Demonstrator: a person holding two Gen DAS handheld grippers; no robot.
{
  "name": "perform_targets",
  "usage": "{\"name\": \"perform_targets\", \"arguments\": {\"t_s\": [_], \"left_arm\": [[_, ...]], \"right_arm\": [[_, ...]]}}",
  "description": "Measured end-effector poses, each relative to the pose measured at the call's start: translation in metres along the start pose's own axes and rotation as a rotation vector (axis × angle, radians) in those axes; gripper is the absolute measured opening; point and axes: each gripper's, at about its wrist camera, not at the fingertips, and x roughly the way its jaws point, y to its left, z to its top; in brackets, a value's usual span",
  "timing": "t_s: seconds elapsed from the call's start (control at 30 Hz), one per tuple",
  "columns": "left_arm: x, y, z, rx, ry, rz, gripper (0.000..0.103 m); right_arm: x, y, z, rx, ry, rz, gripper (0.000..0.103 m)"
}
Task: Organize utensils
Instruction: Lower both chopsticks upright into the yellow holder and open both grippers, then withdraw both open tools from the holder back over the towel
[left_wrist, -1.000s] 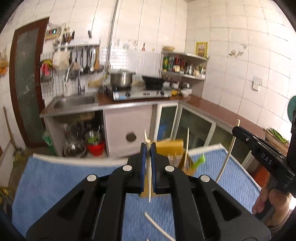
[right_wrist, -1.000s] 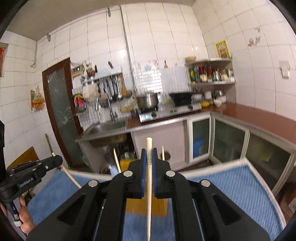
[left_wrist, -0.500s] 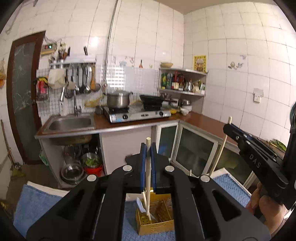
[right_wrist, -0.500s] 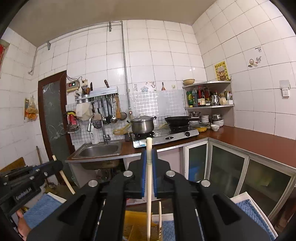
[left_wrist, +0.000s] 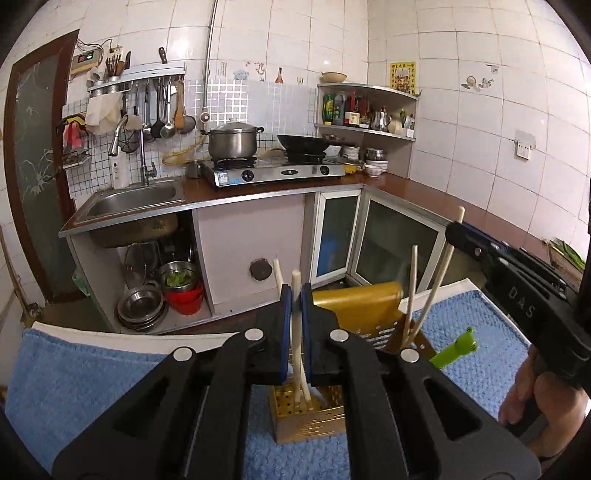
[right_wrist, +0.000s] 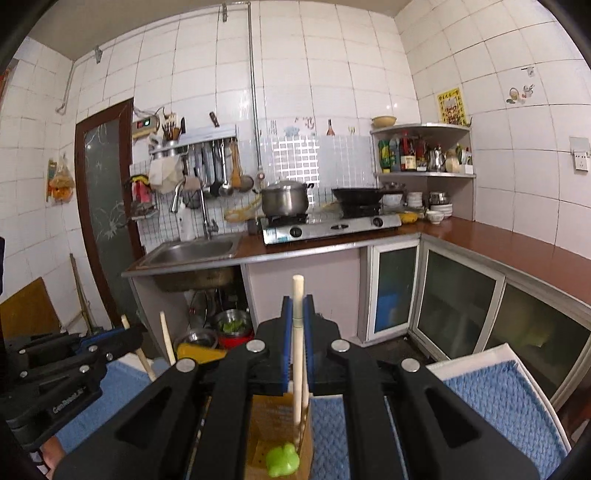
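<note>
Both claws, L (left_wrist: 295, 295) & R (right_wrist: 297, 308), clamp chopsticks over yellow holder (left_wrist: 354, 306).

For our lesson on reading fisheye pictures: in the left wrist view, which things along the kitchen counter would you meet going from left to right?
Sink → tap → steel pot → black wok → stacked bowls.

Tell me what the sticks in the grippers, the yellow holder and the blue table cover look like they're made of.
Chopsticks: pale, matte, likely wood or bamboo, though plastic is possible. Yellow holder: evenly coloured with rows of small punched holes, probably plastic or painted metal. Blue cover: looped, nubby texture, evidently terry towel cloth.
</note>
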Motion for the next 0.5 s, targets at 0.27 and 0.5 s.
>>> {"name": "perform_targets", "arguments": {"t_s": [0.27, 0.5], "left_arm": [[0.004, 0.003, -0.011, -0.022, 0.025, -0.01, 0.005], [-0.026, 0.015, -0.014, -0.057, 0.007, 0.012, 0.05]], "right_arm": [[0.01, 0.003, -0.023, -0.01, 0.095, 0.024, 0.007], [-0.005, 0.001, -0.026, 0.01, 0.122, 0.054, 0.047]]}}
